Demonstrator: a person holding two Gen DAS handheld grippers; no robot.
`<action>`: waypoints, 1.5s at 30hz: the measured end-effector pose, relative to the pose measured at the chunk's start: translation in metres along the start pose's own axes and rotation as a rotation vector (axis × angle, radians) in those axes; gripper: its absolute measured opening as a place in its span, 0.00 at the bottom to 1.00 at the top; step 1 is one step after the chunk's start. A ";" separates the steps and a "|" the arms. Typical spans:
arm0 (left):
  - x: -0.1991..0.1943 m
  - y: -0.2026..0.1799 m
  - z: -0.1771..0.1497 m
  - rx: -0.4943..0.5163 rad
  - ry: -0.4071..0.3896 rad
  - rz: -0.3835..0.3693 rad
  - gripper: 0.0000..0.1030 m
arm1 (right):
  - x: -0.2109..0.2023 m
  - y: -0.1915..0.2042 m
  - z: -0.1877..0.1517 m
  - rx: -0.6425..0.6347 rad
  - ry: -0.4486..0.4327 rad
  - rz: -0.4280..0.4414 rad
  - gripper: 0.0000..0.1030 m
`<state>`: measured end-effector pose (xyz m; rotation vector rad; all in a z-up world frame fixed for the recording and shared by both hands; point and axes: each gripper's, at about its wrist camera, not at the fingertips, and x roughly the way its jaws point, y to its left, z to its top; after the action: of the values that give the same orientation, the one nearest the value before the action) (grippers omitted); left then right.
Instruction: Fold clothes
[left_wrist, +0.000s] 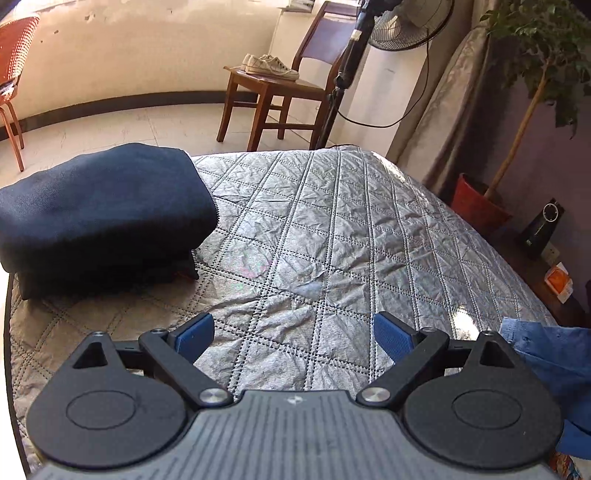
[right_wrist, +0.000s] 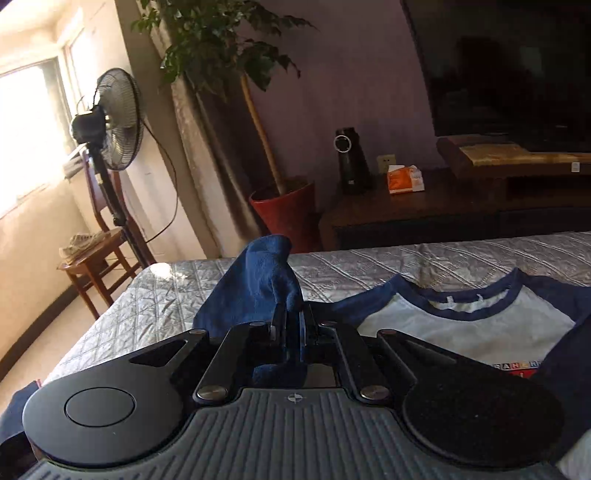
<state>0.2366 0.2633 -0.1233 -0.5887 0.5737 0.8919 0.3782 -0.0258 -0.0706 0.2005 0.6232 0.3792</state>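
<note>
Fabric was what the right gripper (right_wrist: 293, 325) had: its jaws were pinched tight on a blue sleeve (right_wrist: 266, 280), which bunched up in a peak just above the fingers in the middle of the right wrist frame. That sleeve belonged to a white T-shirt with navy collar and sleeves (right_wrist: 465, 325), lying flat on the quilted grey bedspread (right_wrist: 155, 295) in the lower right of the frame, some colourful print showing near the gripper body.

The left gripper (left_wrist: 293, 332) was spread wide with nothing between its blue pads (left_wrist: 391, 334), hanging over bare quilt in the lower middle of its own frame. A folded navy garment (left_wrist: 103, 214) sat stacked at the left of that frame, near the bed's edge. A bit of blue cloth (left_wrist: 554, 354) poked in at the lower right.

Further out: a wooden chair with pale sneakers (left_wrist: 271, 66) on the seat, a standing fan (right_wrist: 110, 122), a potted tree in a red pot (right_wrist: 288, 210), and an orange tissue pack (right_wrist: 404, 179) on the dark cabinet.
</note>
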 end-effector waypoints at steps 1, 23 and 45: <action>-0.001 -0.001 -0.001 0.000 -0.003 0.000 0.89 | -0.005 -0.015 -0.009 0.014 0.031 -0.038 0.11; 0.002 -0.019 -0.010 0.052 0.016 -0.020 0.89 | 0.116 0.118 -0.033 -0.814 0.281 -0.034 0.56; -0.002 -0.042 -0.029 0.114 0.075 -0.092 0.91 | -0.011 -0.029 0.023 -0.006 0.032 0.003 0.09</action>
<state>0.2649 0.2217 -0.1327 -0.5422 0.6558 0.7478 0.3924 -0.0582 -0.0549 0.1903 0.6529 0.3881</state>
